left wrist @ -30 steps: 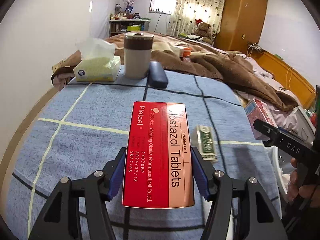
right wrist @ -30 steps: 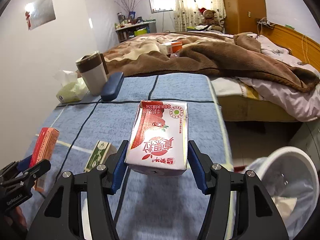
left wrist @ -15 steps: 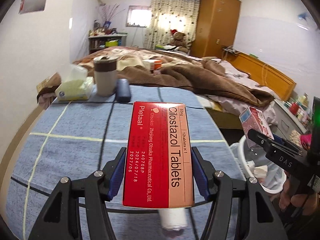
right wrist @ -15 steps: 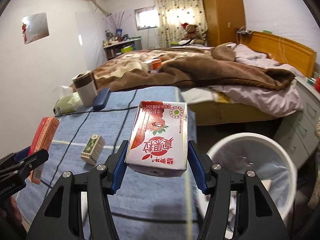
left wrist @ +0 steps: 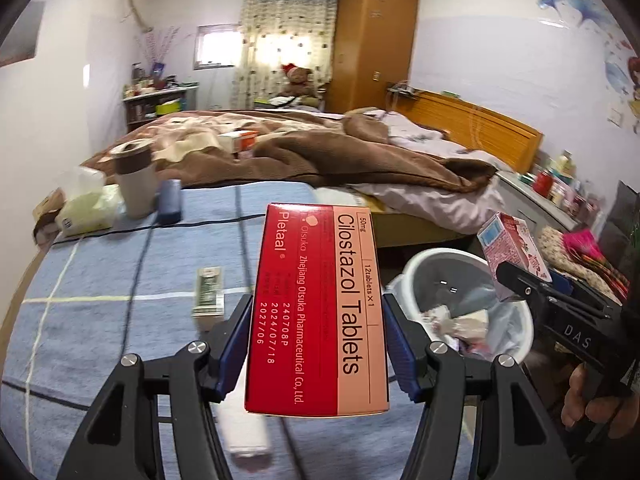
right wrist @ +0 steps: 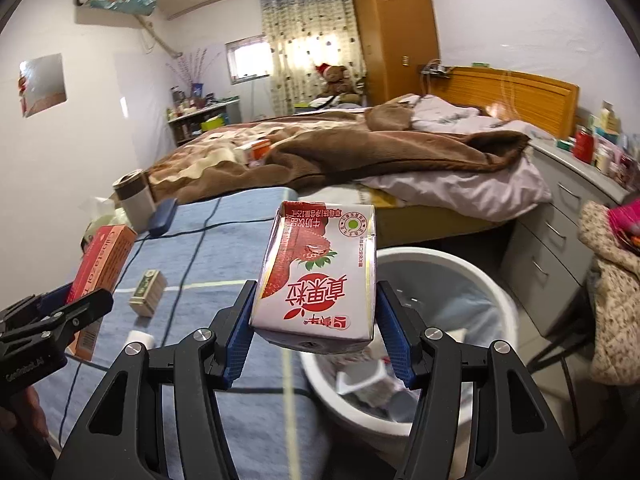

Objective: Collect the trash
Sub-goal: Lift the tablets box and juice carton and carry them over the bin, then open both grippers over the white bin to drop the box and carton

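My left gripper [left wrist: 318, 344] is shut on a red tablet box [left wrist: 320, 308], held above the blue plaid table near its right edge. My right gripper [right wrist: 316, 328] is shut on a small pink-and-white milk carton [right wrist: 320, 272], held over the near rim of the white trash bin [right wrist: 472, 272]. The bin [left wrist: 516, 324] stands on the floor beside the table and holds crumpled paper and wrappers. In the left wrist view the carton [left wrist: 512, 244] and right gripper show at the right. A small green box [left wrist: 208, 292] and a white roll [left wrist: 244, 424] lie on the table.
A tissue box [left wrist: 84, 208], a lidded cup [left wrist: 134, 180] and a dark blue case [left wrist: 170, 200] stand at the table's far end. Behind lies a bed with a brown blanket [right wrist: 360, 148]. A grey drawer unit [right wrist: 568, 216] and a chair with clothes [right wrist: 612, 280] stand right of the bin.
Both grippers have swung right and slightly up from over the table toward the bin, each still gripping its box. The bin has come into fuller view.
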Tool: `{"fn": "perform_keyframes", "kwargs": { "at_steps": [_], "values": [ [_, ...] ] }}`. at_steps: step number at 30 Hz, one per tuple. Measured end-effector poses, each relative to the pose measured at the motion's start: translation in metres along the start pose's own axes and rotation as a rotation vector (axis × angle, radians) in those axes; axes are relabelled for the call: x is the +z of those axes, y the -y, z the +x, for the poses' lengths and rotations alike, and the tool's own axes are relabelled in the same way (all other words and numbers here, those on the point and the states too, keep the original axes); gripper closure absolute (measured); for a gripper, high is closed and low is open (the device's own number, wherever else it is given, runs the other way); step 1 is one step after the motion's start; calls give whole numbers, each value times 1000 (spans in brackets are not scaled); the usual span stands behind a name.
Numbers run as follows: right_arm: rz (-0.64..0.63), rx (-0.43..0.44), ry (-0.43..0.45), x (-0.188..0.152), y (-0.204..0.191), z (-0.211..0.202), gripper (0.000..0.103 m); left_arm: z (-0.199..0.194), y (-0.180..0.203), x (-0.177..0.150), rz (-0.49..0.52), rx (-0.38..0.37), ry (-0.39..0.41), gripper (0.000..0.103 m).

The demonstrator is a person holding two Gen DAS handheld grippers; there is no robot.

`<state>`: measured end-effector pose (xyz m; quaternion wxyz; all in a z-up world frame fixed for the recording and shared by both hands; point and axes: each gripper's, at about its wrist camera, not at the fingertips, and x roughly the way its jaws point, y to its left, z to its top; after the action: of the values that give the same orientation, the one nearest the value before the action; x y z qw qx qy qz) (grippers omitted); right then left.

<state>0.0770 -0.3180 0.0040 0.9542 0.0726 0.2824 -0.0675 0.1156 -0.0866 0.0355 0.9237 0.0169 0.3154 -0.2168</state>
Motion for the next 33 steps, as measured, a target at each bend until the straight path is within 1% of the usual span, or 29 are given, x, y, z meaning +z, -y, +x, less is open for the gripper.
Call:
{"fn": "perform_keyframes", "kwargs": {
  "at_steps": [6, 18, 23, 30, 33],
  "values": [
    [38, -56, 0, -3, 26, -3, 44, 13, 38, 2, 59, -63, -11, 39],
    [85, -110, -31, -17, 65, -7, 44, 36, 100, 5, 144, -152, -37, 39],
    [96, -125, -65, -21, 76, -1, 44, 53, 118, 3, 159, -203, -70, 39],
    [90, -139, -119, -25, 85, 14, 44, 74, 139, 1, 180, -244, -107, 39],
    [86, -145, -131, -25, 88, 19, 44, 83, 143, 0, 188, -248, -124, 39]
  ]
}}
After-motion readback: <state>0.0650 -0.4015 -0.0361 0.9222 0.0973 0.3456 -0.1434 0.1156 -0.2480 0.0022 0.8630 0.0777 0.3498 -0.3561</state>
